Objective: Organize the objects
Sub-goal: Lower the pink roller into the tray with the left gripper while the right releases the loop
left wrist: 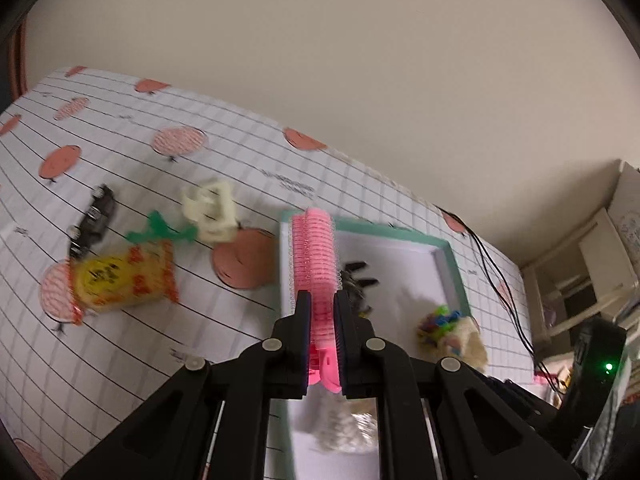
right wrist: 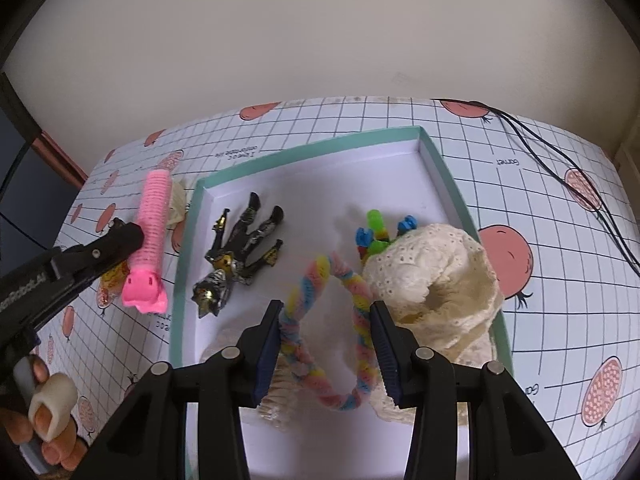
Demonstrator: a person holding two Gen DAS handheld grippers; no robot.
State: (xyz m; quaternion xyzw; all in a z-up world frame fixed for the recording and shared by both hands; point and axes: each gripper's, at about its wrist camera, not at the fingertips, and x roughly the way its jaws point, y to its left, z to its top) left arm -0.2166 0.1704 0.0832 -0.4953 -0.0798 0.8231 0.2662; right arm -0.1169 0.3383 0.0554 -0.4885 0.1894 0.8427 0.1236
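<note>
A pink hair roller (left wrist: 314, 264) is pinched in the left gripper (left wrist: 320, 316) just beside the tray (right wrist: 448, 184), apparently to be carried in. The right gripper (right wrist: 324, 344) is spread around a braided loop (right wrist: 316, 280) in the tray. A toy figure (right wrist: 236, 252) and lace cloth (right wrist: 440, 280) crowd the floor; a gap must be found.

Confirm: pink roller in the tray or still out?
Out. The left hand-held gripper holds the roller over the tablecloth, left of the tray's teal rim.
</note>
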